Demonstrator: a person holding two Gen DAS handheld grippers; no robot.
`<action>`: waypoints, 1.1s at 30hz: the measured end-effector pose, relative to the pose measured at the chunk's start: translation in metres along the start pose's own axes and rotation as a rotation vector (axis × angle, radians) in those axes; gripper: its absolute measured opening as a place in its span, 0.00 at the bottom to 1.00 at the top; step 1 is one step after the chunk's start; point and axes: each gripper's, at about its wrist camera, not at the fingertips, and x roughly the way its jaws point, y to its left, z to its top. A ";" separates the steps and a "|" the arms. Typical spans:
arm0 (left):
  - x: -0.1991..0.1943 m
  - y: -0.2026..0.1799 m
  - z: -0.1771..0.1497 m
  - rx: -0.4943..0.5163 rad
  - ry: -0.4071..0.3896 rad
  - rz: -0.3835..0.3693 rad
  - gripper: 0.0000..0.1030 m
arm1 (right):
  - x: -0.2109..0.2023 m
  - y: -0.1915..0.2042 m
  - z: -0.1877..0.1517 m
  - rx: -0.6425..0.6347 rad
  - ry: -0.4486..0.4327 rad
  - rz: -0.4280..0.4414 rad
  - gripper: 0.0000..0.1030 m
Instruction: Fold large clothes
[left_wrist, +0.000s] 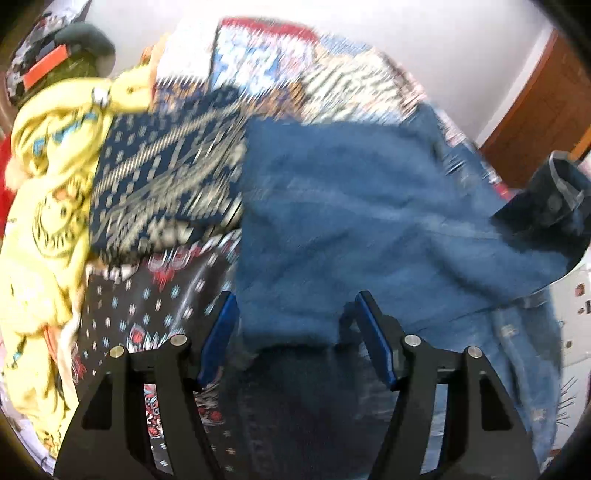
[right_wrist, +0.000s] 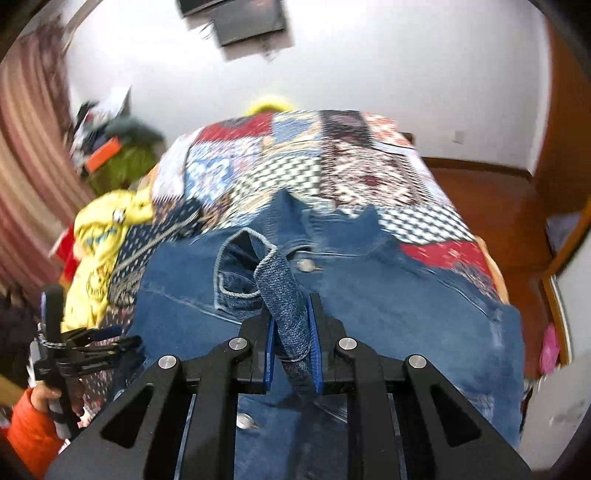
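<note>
A blue denim jacket lies spread on a patchwork bedspread. My left gripper is open, its blue pads either side of the jacket's near edge, nothing pinched. In the right wrist view the jacket lies across the bed. My right gripper is shut on a denim cuff or sleeve end, lifted above the jacket body. The left gripper shows at the left edge, held by a hand in an orange sleeve.
A yellow printed garment and a navy patterned cloth lie left of the jacket. More clothes are piled at the far left. Wooden floor and a wooden door frame lie right of the bed.
</note>
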 end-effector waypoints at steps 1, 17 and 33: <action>-0.006 -0.008 0.005 0.016 -0.017 -0.010 0.63 | -0.004 -0.008 -0.003 0.025 -0.009 -0.007 0.13; 0.033 -0.044 -0.021 0.168 0.097 0.040 0.78 | 0.012 -0.107 -0.070 0.278 0.120 -0.080 0.13; -0.031 -0.063 -0.005 0.183 -0.018 0.046 0.79 | -0.061 -0.162 -0.092 0.343 0.059 -0.202 0.69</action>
